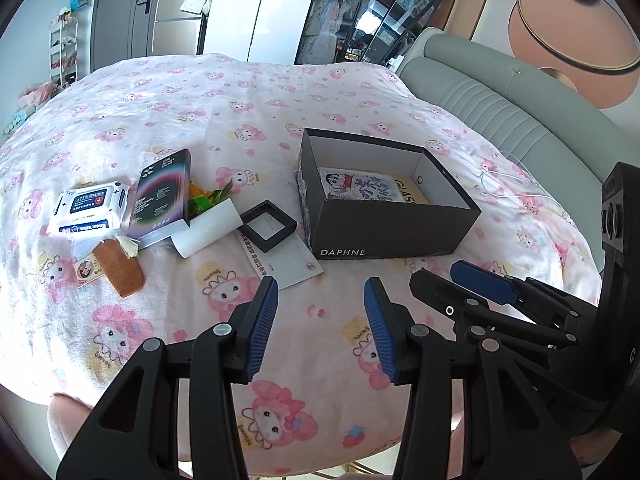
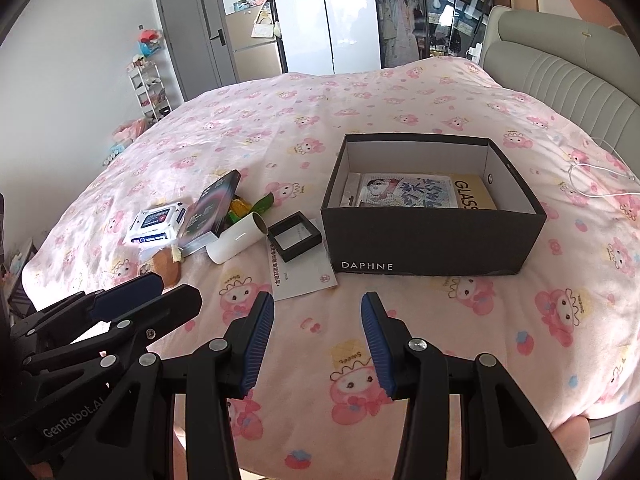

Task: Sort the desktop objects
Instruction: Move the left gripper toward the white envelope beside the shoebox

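A black DAPHNE shoebox (image 1: 394,232) (image 2: 432,252) stands open on the pink bed and holds a cartoon picture (image 2: 408,194) and a yellow book. To its left lie a small black frame (image 1: 269,225) (image 2: 295,237), a white envelope (image 1: 286,262), a white tube (image 1: 208,229) (image 2: 236,240), a dark booklet box (image 1: 160,196), a wipes pack (image 1: 90,207) (image 2: 154,225), green and yellow wrappers (image 1: 206,200) and a brown comb (image 1: 122,266). My left gripper (image 1: 320,322) and right gripper (image 2: 318,342) are both open and empty, side by side over the near bedspread.
The grey padded headboard (image 1: 520,96) runs along the right. A white cable (image 2: 592,180) lies on the bedspread to the right of the box. Wardrobes and a shelf stand beyond the far edge of the bed.
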A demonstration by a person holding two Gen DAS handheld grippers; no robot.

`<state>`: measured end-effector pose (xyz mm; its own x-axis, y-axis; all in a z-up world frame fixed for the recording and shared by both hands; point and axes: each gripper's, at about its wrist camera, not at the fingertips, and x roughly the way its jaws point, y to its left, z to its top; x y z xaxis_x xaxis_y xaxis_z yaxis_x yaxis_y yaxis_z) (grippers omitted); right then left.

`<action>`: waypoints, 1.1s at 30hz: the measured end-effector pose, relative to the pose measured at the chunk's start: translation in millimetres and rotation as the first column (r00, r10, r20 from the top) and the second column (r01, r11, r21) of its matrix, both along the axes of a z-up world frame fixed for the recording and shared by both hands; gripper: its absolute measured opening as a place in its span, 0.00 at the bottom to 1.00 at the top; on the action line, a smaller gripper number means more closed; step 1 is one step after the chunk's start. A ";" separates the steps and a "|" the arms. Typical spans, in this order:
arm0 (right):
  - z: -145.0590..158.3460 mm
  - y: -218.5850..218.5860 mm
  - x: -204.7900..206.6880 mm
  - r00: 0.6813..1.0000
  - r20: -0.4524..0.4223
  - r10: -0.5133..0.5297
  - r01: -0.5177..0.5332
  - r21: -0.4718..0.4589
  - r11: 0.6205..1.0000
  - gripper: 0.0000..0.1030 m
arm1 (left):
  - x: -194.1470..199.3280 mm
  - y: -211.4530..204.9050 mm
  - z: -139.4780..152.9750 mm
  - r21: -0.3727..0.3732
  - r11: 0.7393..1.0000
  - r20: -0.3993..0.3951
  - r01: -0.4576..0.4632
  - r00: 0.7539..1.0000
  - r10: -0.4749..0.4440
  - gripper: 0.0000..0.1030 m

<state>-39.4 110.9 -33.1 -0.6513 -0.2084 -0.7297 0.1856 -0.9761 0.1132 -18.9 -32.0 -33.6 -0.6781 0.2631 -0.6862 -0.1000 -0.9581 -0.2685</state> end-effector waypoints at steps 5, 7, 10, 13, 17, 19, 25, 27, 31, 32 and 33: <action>-7.5 -1.3 -3.6 1.000 0.020 -0.003 0.004 -0.003 1.000 0.40 | -3.1 -2.6 -8.4 0.007 1.000 0.016 -0.010 1.000 0.010 0.45; -11.9 -1.8 -6.2 0.999 0.034 -0.001 0.002 -0.013 1.000 0.40 | -5.5 -4.9 -13.3 0.013 1.000 0.026 -0.015 1.000 0.014 0.45; -19.4 -3.9 -11.0 0.999 0.051 0.009 -0.008 -0.023 1.000 0.40 | -9.9 -9.0 -21.8 0.025 0.999 0.043 -0.024 0.999 0.023 0.45; -27.1 -6.9 -16.5 0.998 0.065 0.019 -0.017 -0.028 0.999 0.40 | -15.6 -13.8 -32.2 0.041 0.999 0.065 -0.033 0.997 0.030 0.45; -44.3 -11.9 -28.4 0.995 0.098 0.028 -0.026 -0.024 0.999 0.40 | -26.5 -20.6 -48.6 0.067 0.996 0.099 -0.051 0.994 0.044 0.45; -55.0 -13.5 -36.7 0.992 0.125 0.035 -0.032 -0.022 0.999 0.40 | -33.1 -23.8 -56.5 0.077 0.995 0.114 -0.059 0.992 0.050 0.45; -87.1 -16.5 -69.3 0.983 0.179 0.030 -0.032 0.004 0.999 0.40 | -61.0 -33.4 -86.7 0.096 0.992 0.166 -0.086 0.984 0.070 0.44; -95.7 -15.8 -81.6 0.982 0.190 0.024 -0.027 0.016 0.999 0.40 | -74.1 -36.8 -99.0 0.117 0.989 0.185 -0.093 0.980 0.071 0.44; -114.2 -13.7 -108.4 0.978 0.209 0.020 -0.026 0.026 0.999 0.40 | -102.1 -40.6 -123.9 0.155 0.982 0.223 -0.106 0.972 0.069 0.43; -118.9 -13.2 -115.1 0.977 0.214 0.019 -0.026 0.028 0.999 0.40 | -109.0 -41.4 -130.9 0.166 0.980 0.233 -0.110 0.970 0.069 0.43; -123.6 -12.7 -121.9 0.976 0.219 0.018 -0.026 0.030 0.999 0.40 | -115.0 -41.8 -137.9 0.177 0.978 0.247 -0.109 0.967 0.063 0.43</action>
